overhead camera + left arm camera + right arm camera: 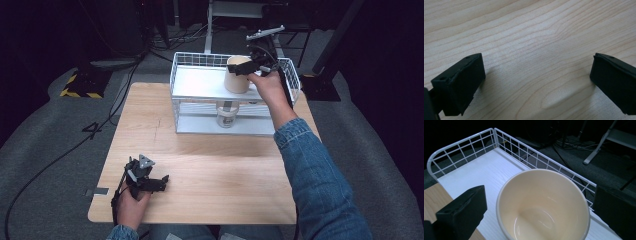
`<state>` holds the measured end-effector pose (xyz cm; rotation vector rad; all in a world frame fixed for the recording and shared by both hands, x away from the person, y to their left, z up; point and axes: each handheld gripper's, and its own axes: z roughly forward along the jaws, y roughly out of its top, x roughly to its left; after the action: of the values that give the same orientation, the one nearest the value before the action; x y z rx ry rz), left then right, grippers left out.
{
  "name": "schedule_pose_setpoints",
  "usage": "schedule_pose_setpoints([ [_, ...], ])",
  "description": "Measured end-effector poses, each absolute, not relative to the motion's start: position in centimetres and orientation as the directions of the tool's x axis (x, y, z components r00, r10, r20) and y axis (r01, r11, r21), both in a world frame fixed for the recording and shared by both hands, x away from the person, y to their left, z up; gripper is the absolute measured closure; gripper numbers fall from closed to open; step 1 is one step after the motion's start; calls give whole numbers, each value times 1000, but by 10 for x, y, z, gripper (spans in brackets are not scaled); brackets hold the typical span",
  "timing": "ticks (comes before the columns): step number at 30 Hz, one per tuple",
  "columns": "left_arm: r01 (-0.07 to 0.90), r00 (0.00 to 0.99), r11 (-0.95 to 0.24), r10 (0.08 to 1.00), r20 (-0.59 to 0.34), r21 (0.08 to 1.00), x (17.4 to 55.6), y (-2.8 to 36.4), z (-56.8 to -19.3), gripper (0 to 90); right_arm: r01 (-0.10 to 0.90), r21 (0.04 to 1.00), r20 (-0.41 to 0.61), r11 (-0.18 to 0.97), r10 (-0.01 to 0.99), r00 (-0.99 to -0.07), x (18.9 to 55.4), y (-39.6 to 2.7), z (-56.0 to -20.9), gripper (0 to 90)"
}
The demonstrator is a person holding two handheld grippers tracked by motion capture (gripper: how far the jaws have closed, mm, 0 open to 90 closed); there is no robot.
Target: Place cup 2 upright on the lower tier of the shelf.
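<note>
Where the white wire rack (pixel 186 70) stands at the far edge of the wooden worktop (pixel 215 170), a cream cup (pixel 237 75) sits upright on the rack's upper white shelf, toward its right end. Right claw (pixel 245 67) is at the cup's rim, carried by the person's right hand (pixel 270 86), whose denim sleeve (pixel 315 175) reaches in from the lower right. Seen from the right gripper view, the cup (pixel 544 205) lies between the two black jaws, mouth up and empty, with a visible gap on each side: the jaws are spread wide and released, pressing on nothing. The wire railing (pixel 461 147) of the rack runs along the back and around the corner behind the cup.

On the lower shelf, below the cup, a small whitish container (pixel 226 116) stands; its detail is too small to tell.

Left claw (pixel 150 181) rests low at the near left part of the worktop, held by the left hand (pixel 131 205). The left gripper view shows its jaws standing well apart over bare wood grain (pixel 536 50), released, nothing between them.

Dark floor (pixel 45 125) with cables surrounds the worktop, and a yellow-and-black striped block (pixel 80 85) lies off to the far left
</note>
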<state>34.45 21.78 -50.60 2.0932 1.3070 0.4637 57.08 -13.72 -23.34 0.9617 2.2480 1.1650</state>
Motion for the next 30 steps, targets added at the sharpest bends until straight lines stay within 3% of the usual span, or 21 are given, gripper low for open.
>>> schedule_pose_setpoints([
  [17, 674, 456, -323, 890, -30, 665, 343, 219, -506, 4, 291, 870, -63, 397, 677, -733, 508, -170, -214, 5],
  [30, 661, 486, -347, 874, -28, 665, 345, 223, -506, 4, 276, 874, -65, 401, 658, -750, 466, -208, -225, 5],
])
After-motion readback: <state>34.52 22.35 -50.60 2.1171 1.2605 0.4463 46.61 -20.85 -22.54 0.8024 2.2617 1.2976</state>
